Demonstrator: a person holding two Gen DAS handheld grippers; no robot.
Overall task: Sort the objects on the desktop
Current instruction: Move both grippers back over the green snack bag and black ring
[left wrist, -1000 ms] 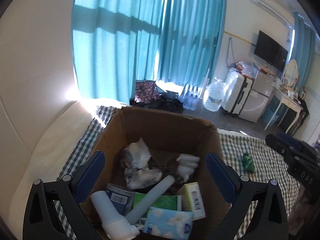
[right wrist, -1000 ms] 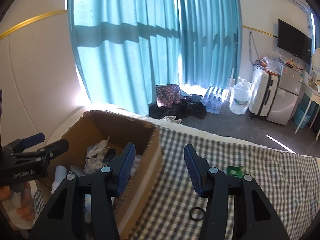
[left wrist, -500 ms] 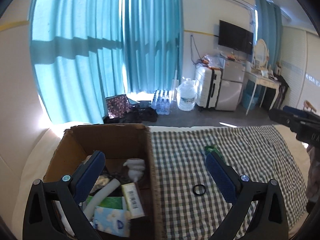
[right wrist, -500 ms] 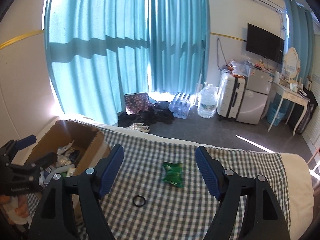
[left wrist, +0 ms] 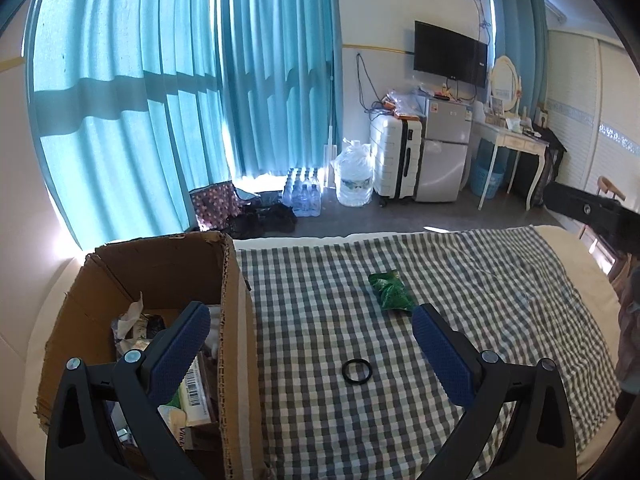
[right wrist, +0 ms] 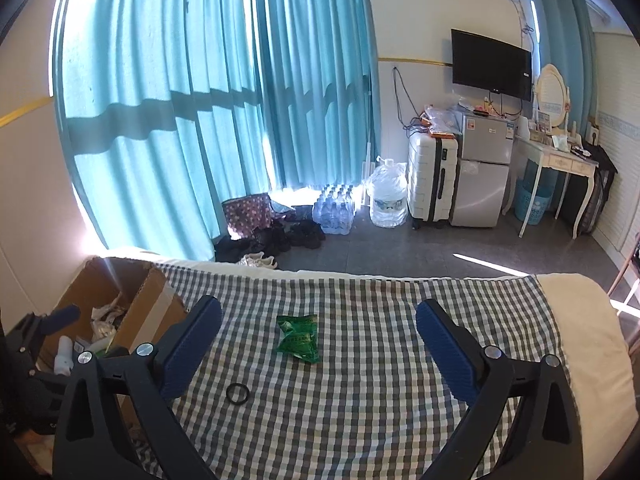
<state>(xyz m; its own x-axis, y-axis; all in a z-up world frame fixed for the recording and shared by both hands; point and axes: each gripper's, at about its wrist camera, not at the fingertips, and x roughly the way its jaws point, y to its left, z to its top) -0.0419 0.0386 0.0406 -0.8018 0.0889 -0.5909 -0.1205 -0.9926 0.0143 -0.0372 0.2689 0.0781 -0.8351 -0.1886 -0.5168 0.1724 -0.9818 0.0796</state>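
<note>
Right gripper (right wrist: 318, 350): jaws opening, spread wide, nothing between the pads; in its own view the green snack packet (right wrist: 299, 338) lies on the cloth in the gap, untouched. Left gripper (left wrist: 310, 346): spread wide, empty, its left finger (left wrist: 176, 350) over the open cardboard box (left wrist: 234, 320) at lower left of frame.

Writing: in the box, a barcode label on a pale carton (left wrist: 195, 388) and a tissue pack (left wrist: 176, 424) with partial lettering, too cut off to read. Print on the green packet is too small to read. Left gripper's body, at lower left of the right view, carries lettering, illegible.

Other items: black ring (left wrist: 357, 370) lies flat on the cloth, centre-low in the left view, well apart from the packet and beside the box wall. Crumpled paper (left wrist: 130, 316) sits in the box.

Surface: bed with grey-white checked cloth (right wrist: 380, 400); this is no tabletop. Box stands at the bed's left edge.

Room: teal curtains (right wrist: 200, 100) at upper left, sunlit; water bottles (right wrist: 334, 208), white suitcase (right wrist: 432, 182), small fridge (right wrist: 482, 168), wall TV (right wrist: 492, 64) and a dressing table (right wrist: 560, 168) at right.
</note>
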